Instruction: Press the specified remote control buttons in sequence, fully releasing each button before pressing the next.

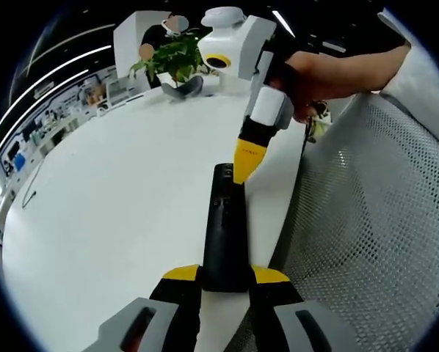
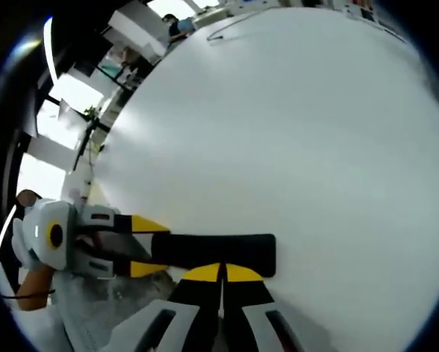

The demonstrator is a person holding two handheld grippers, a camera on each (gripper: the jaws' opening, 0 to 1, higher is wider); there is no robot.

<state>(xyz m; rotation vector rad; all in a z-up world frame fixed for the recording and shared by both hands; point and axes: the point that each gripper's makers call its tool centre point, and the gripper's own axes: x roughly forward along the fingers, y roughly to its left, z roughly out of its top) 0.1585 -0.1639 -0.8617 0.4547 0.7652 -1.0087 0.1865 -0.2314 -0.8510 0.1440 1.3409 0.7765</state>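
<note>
Black remote (image 1: pixel 224 235) clamped by left hand-held gripper (image 1: pixel 225 277), right hand-held gripper (image 2: pixel 221 273) clenched, touching it, potted plant (image 1: pixel 172 60) behind.

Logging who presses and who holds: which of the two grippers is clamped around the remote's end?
The left gripper: its jaws grip the black remote's near end. The right gripper has closed jaws whose tip meets the remote's top face.

White table (image 1: pixel 117 213), mesh chair (image 1: pixel 366 220), plant (image 1: pixel 172 59)
</note>
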